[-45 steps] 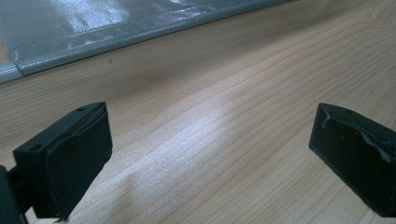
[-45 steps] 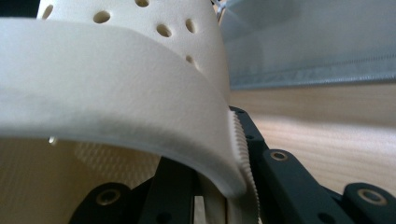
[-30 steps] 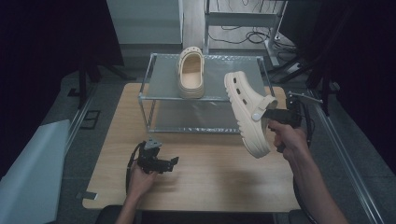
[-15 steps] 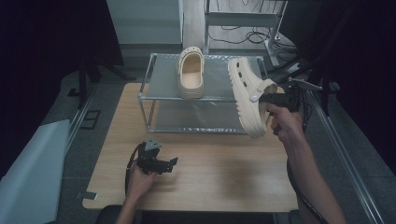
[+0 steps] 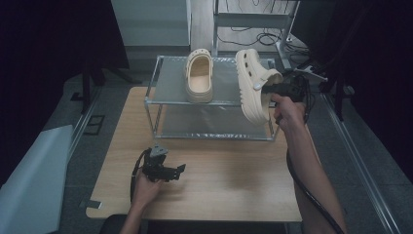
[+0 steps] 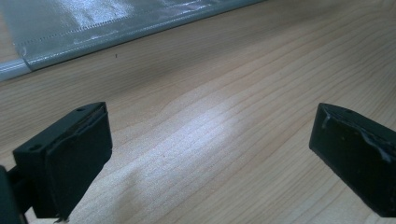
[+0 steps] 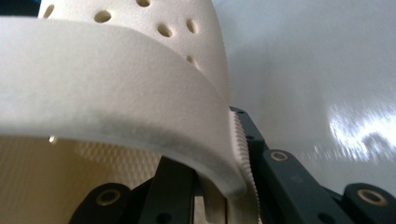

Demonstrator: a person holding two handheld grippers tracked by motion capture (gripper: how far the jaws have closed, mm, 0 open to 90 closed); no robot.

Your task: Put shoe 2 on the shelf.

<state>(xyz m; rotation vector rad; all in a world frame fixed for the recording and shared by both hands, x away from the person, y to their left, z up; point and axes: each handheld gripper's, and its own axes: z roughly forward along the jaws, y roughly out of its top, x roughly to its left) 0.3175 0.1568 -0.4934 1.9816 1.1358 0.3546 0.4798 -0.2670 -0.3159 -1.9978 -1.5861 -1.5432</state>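
Table (image 5: pixel 234 190) of light wood carries a metal rack (image 5: pixel 160 105). One cream clog (image 5: pixel 198 75) lies on its top shelf. The right gripper (image 5: pixel 272 89) holds a second clog (image 5: pixel 252 87) tilted at the rack's right end, fingers clamped on its side wall. The left gripper (image 5: pixel 168 171) rests low over the table, fingers wide apart.

Parted tongs (image 6: pixel 210 158), wooden table (image 6: pixel 224 93), silver mat (image 6: pixel 93 23)

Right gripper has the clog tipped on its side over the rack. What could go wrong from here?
1. The right gripper pinches the held clog only by the thin wall near its strap, so it may swing or slip out.
2. It hangs tilted over the rack's right edge; released like this, it could tip off the top shelf.
3. The other clog sits close by and could get knocked.
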